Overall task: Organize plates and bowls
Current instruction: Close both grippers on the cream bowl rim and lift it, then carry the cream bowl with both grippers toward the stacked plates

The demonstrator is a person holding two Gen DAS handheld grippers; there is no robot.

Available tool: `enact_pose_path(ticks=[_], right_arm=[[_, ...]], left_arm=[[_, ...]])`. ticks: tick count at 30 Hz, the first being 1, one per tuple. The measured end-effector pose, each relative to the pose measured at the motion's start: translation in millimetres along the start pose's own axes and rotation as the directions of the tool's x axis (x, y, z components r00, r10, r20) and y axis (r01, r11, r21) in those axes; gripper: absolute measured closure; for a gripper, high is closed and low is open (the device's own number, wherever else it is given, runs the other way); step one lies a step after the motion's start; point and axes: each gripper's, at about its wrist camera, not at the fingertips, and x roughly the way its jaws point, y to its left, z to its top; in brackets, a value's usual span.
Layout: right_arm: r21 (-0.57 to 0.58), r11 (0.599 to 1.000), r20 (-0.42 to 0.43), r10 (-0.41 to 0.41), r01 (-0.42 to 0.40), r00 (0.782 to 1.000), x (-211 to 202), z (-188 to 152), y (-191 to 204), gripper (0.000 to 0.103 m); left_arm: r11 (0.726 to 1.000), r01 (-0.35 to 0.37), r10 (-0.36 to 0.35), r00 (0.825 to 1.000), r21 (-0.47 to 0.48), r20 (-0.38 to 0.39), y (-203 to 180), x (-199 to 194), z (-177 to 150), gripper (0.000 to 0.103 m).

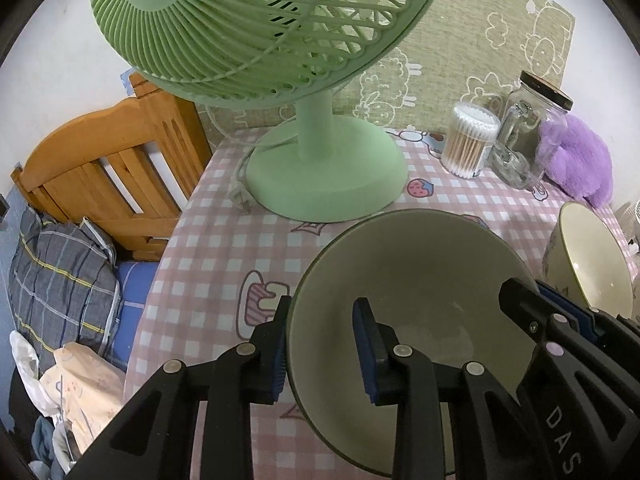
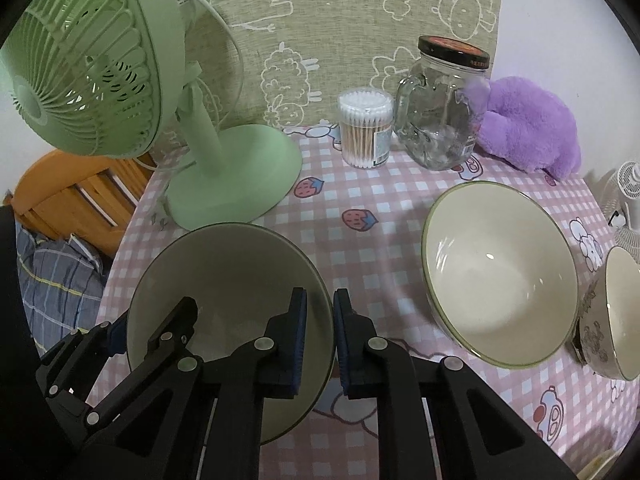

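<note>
A pale green bowl [image 1: 408, 280] [image 2: 228, 280] sits on the pink checked tablecloth [image 1: 224, 240]. My left gripper [image 1: 322, 350] straddles its left rim with a clear gap between the fingers, one outside and one inside. My right gripper [image 2: 320, 340] pinches the bowl's right rim between nearly closed pads; it also shows in the left wrist view [image 1: 560, 316]. A cream bowl with a green rim [image 2: 500, 276] [image 1: 592, 264] stands to the right. A patterned bowl [image 2: 616, 316] lies tilted at the far right.
A green desk fan [image 1: 320, 160] [image 2: 224, 176] stands behind the bowl. A cotton swab tub [image 2: 364, 132], a glass jar [image 2: 444, 108] and a purple plush [image 2: 532, 128] line the back. A wooden bed frame [image 1: 112, 168] lies beyond the table's left edge.
</note>
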Motion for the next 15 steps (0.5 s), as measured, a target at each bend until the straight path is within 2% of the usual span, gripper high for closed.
enact_pose_path(ticks=[7, 15], right_arm=[[0.000, 1.000, -0.012, -0.004, 0.004, 1.000, -15.3, -13.3, -2.1, 0.086], [-0.004, 1.000, -0.029, -0.006, 0.006, 1.000, -35.9, -38.3, -6.2, 0.086]], left_arm=[[1.000, 0.004, -0.004, 1.000, 0.002, -0.013, -2.0, -14.2, -13.1, 0.075], [1.000, 0.009, -0.009, 0.999, -0.013, -0.032, -5.8, -34.4, -43.0, 0.075]])
